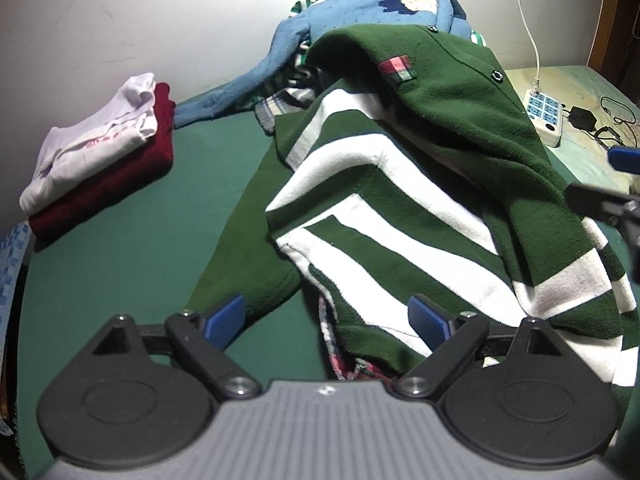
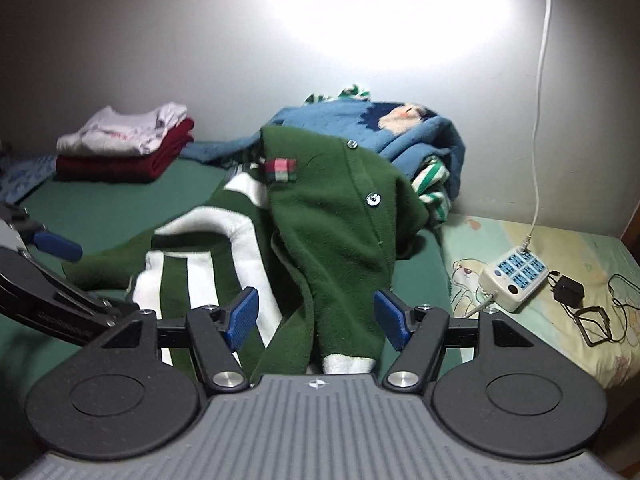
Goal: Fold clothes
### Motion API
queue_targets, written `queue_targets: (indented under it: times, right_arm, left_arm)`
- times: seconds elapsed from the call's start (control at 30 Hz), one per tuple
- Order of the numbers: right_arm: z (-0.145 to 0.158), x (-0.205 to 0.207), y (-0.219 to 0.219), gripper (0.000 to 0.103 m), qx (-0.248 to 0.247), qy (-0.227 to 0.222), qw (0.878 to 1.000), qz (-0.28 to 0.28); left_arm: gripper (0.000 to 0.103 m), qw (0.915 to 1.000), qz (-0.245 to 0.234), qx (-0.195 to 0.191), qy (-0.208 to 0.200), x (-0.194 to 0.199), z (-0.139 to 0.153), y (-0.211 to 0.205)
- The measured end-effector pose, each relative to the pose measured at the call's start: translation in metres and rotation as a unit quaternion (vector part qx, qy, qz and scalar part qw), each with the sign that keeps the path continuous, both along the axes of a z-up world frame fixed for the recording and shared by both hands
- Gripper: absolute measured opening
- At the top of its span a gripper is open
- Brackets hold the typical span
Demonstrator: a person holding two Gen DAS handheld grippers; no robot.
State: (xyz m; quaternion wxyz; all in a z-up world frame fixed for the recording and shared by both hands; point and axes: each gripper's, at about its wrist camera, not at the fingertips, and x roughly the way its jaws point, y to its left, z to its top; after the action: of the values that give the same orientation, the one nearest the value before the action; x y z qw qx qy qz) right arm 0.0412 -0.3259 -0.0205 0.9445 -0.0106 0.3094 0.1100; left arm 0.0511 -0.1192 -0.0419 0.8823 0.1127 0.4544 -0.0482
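A dark green cardigan with white stripes [image 1: 400, 184] lies crumpled on the green bed cover [image 1: 132, 248]; it has buttons and a red-and-pink patch. My left gripper [image 1: 332, 320] is open, its blue pads just above the garment's near hem, nothing between them. In the right wrist view the same cardigan [image 2: 332, 224] drapes toward me, and my right gripper [image 2: 316, 316] is open with a green fold and white cuff hanging between the pads, untouched by them. The left gripper [image 2: 48, 248] shows at the left edge there; the right gripper [image 1: 612, 184] shows at the right edge of the left view.
A folded stack, white top on dark red [image 1: 100, 160], sits at the back left. A blue knit sweater [image 1: 360, 16] heaps over other striped clothes by the wall. A white power strip [image 2: 512, 280], cable and black charger [image 2: 568, 292] lie on the patterned sheet at right.
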Motion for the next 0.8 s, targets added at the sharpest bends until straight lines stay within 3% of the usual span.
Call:
queue_targets:
  times: [0.03, 0.07, 0.1, 0.13, 0.3, 0.4, 0.53, 0.67, 0.8]
  right_arm:
    - [-0.003, 0.004, 0.001, 0.064, -0.002, 0.003, 1.000, 0.001]
    - [-0.006, 0.008, 0.003, 0.055, -0.005, 0.006, 1.000, 0.002]
    - [-0.009, 0.012, 0.004, 0.028, -0.007, 0.010, 1.000, 0.003]
    - [-0.012, 0.016, 0.005, 0.015, -0.009, 0.013, 1.000, 0.004]
    - [-0.027, 0.035, 0.012, 0.013, -0.019, 0.028, 0.999, 0.009]
    - [-0.015, 0.033, 0.018, 0.013, -0.001, 0.019, 1.000, 0.024]
    - [0.003, 0.030, 0.026, 0.013, 0.018, 0.004, 0.999, 0.049]
    - [0.029, 0.028, 0.038, 0.000, 0.011, -0.027, 0.995, 0.092]
    - [0.046, 0.034, 0.052, 0.002, -0.007, -0.052, 0.992, 0.115]
  left_arm:
    - [0.090, 1.0000, 0.003, 0.007, 0.000, -0.001, 0.000, 0.000]
    - [0.091, 0.9999, 0.006, 0.013, -0.001, -0.001, 0.000, -0.001]
    - [0.092, 0.9998, 0.009, 0.020, -0.001, -0.002, 0.001, -0.001]
    - [0.094, 0.9996, 0.016, 0.022, 0.000, -0.002, 0.001, -0.001]
    - [0.096, 0.9984, 0.045, 0.033, -0.011, -0.006, 0.009, 0.003]
    - [0.098, 0.9987, 0.044, 0.015, -0.021, -0.011, 0.014, 0.006]
    - [0.098, 0.9995, -0.008, -0.010, -0.030, -0.032, 0.014, 0.014]
    - [0.099, 0.9955, -0.076, -0.050, -0.025, -0.058, 0.012, 0.015]
    - [0.102, 0.9939, -0.091, -0.059, -0.019, -0.063, 0.006, 0.003]
